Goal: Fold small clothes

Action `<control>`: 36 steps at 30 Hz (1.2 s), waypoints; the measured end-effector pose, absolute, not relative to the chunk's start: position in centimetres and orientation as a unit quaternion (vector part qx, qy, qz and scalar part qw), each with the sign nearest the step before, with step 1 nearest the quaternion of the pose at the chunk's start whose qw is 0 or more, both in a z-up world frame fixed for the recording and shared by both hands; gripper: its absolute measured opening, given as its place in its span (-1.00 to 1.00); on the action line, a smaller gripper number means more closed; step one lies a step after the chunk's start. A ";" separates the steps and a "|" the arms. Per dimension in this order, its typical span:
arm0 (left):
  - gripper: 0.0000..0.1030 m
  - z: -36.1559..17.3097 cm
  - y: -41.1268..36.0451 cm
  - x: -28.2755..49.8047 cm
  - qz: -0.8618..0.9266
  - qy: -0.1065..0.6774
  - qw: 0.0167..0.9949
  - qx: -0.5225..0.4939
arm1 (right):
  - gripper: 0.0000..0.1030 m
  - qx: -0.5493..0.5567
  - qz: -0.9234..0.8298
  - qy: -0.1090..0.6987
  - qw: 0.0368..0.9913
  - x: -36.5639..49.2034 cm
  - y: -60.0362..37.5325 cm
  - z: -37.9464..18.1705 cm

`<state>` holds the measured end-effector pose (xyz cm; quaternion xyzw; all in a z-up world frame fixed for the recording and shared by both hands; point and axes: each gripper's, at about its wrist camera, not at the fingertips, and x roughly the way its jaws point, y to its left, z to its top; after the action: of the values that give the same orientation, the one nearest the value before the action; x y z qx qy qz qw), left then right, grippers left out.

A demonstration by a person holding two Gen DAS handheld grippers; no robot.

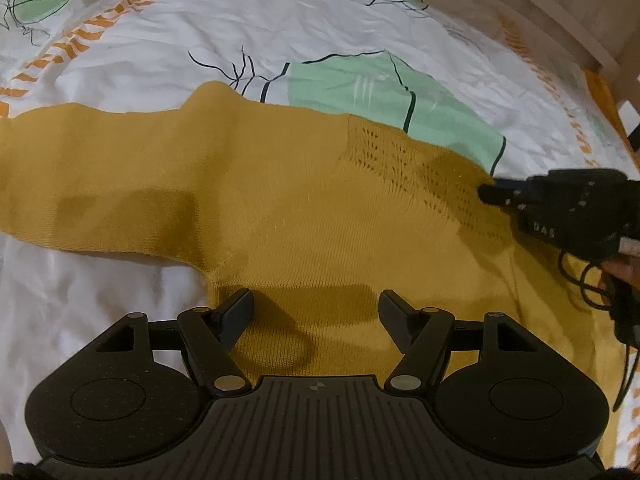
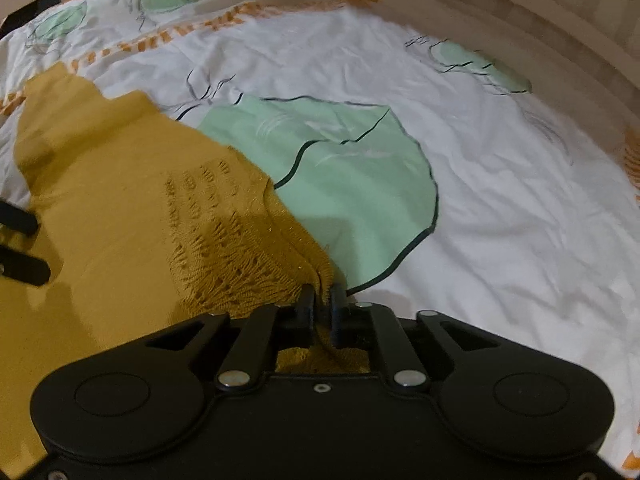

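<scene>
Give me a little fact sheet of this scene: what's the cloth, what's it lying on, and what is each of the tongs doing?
garment: mustard knit sweater, spread flat
surface: white bedsheet with green and orange print
left tongs: open, over the sweater's near edge, holding nothing
right tongs: shut on the sweater's lacy-knit edge
person: one hand partly visible behind the right tongs

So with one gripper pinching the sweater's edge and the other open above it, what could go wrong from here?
The right gripper pinches only the loose openwork edge of the mustard sweater; pulling might stretch or snag it. The left gripper is open over the sweater, gripping nothing, so a one-sided lift could drag the sweater askew across the patterned bedsheet.
</scene>
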<state>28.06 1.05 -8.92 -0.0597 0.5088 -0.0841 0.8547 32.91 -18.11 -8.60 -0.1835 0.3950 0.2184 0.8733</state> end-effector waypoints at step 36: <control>0.46 -10.0 -0.1 27.5 -0.081 0.491 0.867 -0.029 | 0.01 -0.071 0.153 0.433 0.885 33.6 -31.1 -8.3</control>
<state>27.54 -0.09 -9.95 -0.0293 0.4915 -0.0810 0.8666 33.62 -31.08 -8.33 -0.0713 0.4332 0.1527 0.8854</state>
